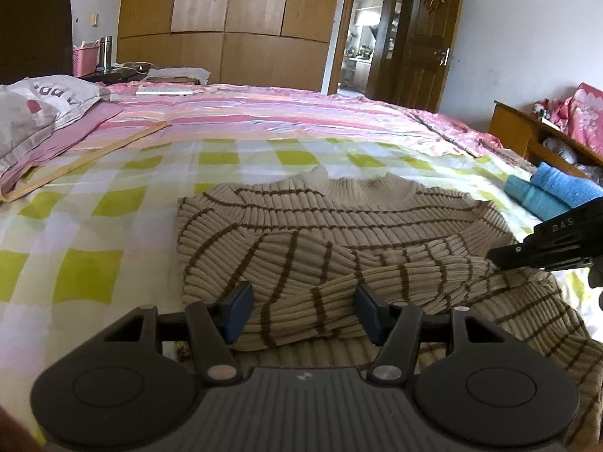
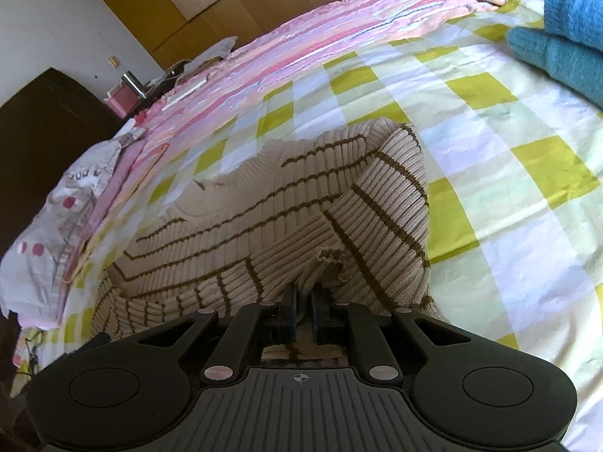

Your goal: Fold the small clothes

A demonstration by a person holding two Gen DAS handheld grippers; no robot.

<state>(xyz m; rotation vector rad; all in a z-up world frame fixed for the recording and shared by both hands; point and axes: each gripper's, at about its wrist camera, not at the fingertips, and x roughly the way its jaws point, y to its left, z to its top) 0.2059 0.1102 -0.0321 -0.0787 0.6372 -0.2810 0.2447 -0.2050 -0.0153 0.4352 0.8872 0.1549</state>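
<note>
**Striped sweater on bed, right gripper pinching sleeve**

Beige ribbed knit sweater with brown stripes (image 1: pixel 339 233) lies flat on the green-and-white checked bedsheet (image 1: pixel 94 233), collar toward the far side, one sleeve folded across the body. Left gripper (image 1: pixel 303 310): jaws spread wide, the folded sleeve lying between them. Right gripper (image 2: pixel 303 314): jaws nearly closed, clamping sleeve fabric. Folded blue fuzzy towel (image 1: pixel 546 192) sits apart, at right
</note>
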